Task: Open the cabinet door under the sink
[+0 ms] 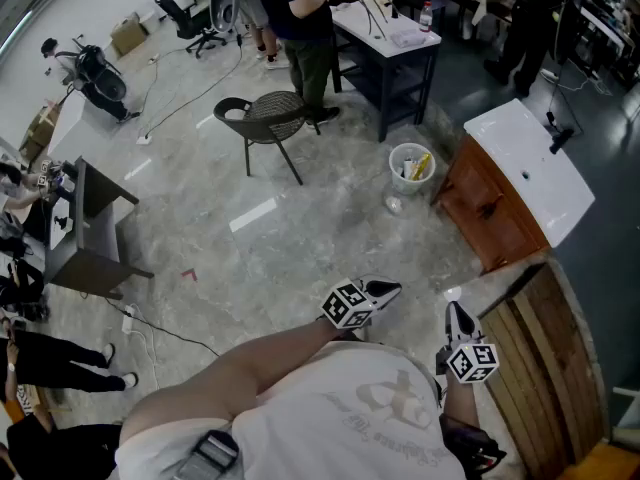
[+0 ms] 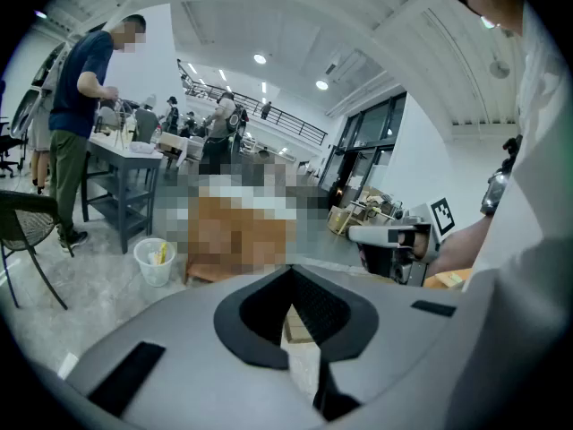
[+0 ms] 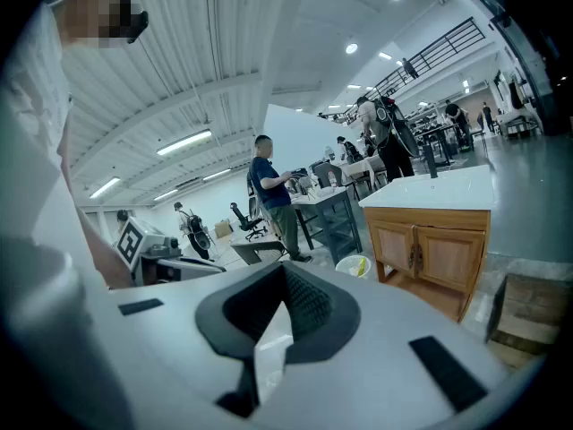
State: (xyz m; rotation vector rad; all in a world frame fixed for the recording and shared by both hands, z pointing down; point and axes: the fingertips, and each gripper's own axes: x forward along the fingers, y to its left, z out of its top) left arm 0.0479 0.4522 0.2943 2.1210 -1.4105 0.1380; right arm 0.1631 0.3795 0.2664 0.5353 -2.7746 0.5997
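The left gripper (image 1: 385, 290) and right gripper (image 1: 457, 315) are both clenched on nothing. The sink cabinet (image 3: 436, 245) stands far right, well apart. Its stiff wooden doors likely swing lightly; hook the centre handles (image 3: 416, 257).

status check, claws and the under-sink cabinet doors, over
Left claw, right claw both shut, empty. Cabinet doors closed, claws well short. White bucket stands nearby.
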